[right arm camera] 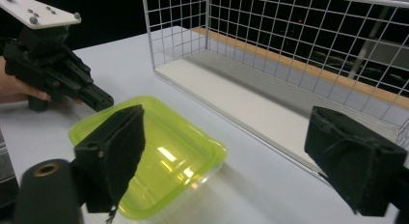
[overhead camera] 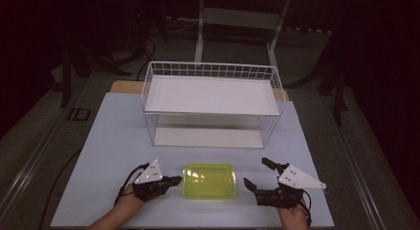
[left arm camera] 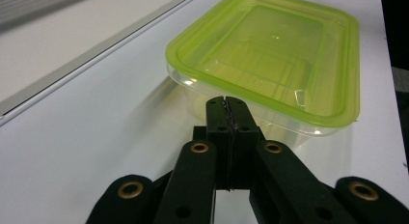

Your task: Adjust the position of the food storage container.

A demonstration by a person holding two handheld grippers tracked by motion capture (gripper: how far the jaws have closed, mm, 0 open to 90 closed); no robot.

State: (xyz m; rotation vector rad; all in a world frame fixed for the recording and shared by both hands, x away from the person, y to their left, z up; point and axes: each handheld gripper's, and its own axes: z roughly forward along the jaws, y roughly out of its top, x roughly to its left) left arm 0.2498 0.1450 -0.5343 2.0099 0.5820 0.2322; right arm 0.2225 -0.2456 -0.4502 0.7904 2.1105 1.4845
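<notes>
- Forearms enter the high view at its near edge. Between the two claws a green-lidded clear container (overhead camera: 209, 180) lies on the desk (overhead camera: 114, 141), its long axis running left to right. The left claw (overhead camera: 174, 180) is closed, its tip just beside the container's left end. The right claw (overhead camera: 256, 173) stands wide apart, a little clear of the right end. A white wire basket (overhead camera: 212, 103) sits farther back.
- Black jaws pressed together on nothing rise in the left gripper view, tip at the container (left arm camera: 270, 60) wall just under the lid's near rim; contact is uncertain.
- Padded jaws spread wide frame the right gripper view; the container (right arm camera: 159, 156) lies ahead toward the left jaw, with the left claw (right arm camera: 103, 102) beyond it.
</notes>
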